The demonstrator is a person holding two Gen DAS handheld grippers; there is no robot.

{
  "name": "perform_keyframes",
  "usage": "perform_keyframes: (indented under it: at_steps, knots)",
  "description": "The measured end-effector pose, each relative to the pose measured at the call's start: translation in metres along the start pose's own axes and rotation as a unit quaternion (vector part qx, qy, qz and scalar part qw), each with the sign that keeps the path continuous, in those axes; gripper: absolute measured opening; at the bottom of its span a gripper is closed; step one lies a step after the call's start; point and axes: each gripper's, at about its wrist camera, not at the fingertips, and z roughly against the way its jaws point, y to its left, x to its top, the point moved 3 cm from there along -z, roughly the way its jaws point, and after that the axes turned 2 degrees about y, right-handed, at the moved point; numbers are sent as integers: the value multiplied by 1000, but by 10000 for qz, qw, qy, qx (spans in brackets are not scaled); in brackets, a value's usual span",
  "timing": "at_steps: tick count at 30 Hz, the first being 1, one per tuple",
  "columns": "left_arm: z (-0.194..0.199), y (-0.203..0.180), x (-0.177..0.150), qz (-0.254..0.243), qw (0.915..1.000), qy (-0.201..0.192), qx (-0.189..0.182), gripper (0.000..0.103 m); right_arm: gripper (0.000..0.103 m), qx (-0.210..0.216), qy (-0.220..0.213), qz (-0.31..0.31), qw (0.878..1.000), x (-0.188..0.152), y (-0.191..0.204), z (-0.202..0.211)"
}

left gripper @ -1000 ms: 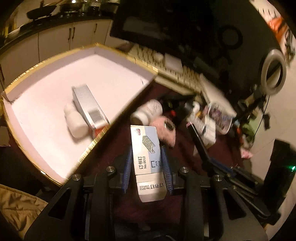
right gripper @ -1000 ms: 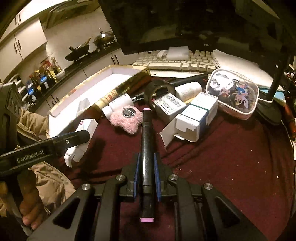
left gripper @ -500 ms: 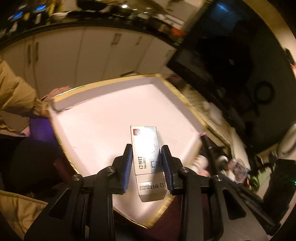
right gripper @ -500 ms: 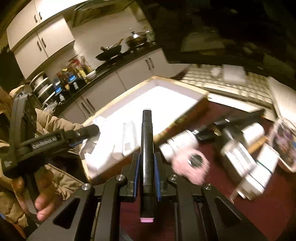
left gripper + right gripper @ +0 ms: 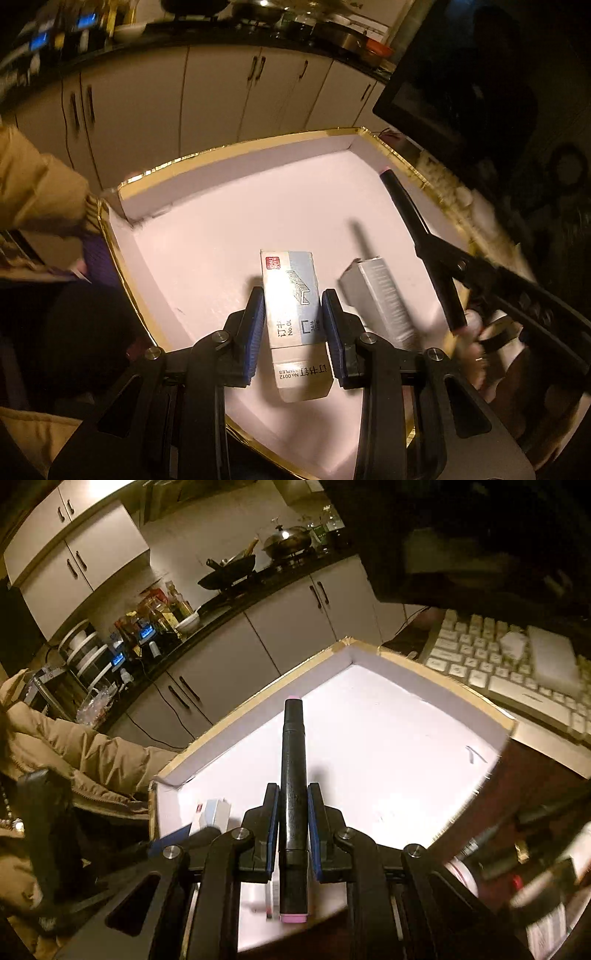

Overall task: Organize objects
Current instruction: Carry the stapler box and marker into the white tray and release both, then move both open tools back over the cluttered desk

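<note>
Left wrist view, nearest item: left gripper (image 5: 293,325), blue pads pinching a staple box (image 5: 291,306) across its long sides, hanging over the tray (image 5: 236,206).
- Handling, as judged: the staple box is looking light for its size yet dense inside; thin card walls are likely giving under a hard squeeze, so the grip is best sitting mid-length on the broad sides, as it is now.
- Appearance: pale blue and white carton, red logo at the far end, a drawing of staples on top, printed flap facing the camera.
- Just beside it, to the right: a silver-grey box (image 5: 380,299) is lying on the tray floor.
- Farther right: the right gripper (image 5: 293,827) is clamping a black marker (image 5: 293,775) at mid-barrel; stiff, smooth, possibly prone to sliding lengthwise; pink caps at both ends.
- Beyond: white tray with gold rim, a keyboard (image 5: 517,672) past its far edge, kitchen cabinets (image 5: 221,96) behind.
</note>
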Motion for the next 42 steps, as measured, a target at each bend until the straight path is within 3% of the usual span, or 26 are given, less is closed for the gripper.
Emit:
perform_keyframes:
  at_steps: [5,13,18,24,30,32,34,39,42]
  knots:
    - [-2,-1,2,-118,9999,86,62,31,13,-199,274,-33,9994,-5,-9,-19]
    - [-13,-12,-3,-640,9951,365,653,31,13,-862,411,582,9937,-16,2,-26]
    - [-16,-14,-4,-759,9931,400,801,31,13,-904,414,596,9933,-15,-1,-26]
    - [-17,-12,-2,-742,9938,447,691,38,14,-790,413,471,9949,-14,-1,-24]
    - [8,-12,-1,-416,9982,203,382,38,15,-224,215,-73,9995,-12,-14,2]
    - [24,-17,-3,-364,9990,-21,261,38,25,-214,37,-22,9998,-14,-15,20]
    - [41,-28,-8,-439,9987,-233,112,47,55,-143,-149,-60,9998,-20,-17,41]
    - [64,-70,-31,-881,9948,-366,-362,49,59,-87,-322,-246,9991,-59,-31,92]
    - [62,-99,-45,-1319,9898,-236,-482,49,59,-397,-200,-555,9975,-90,-49,105]
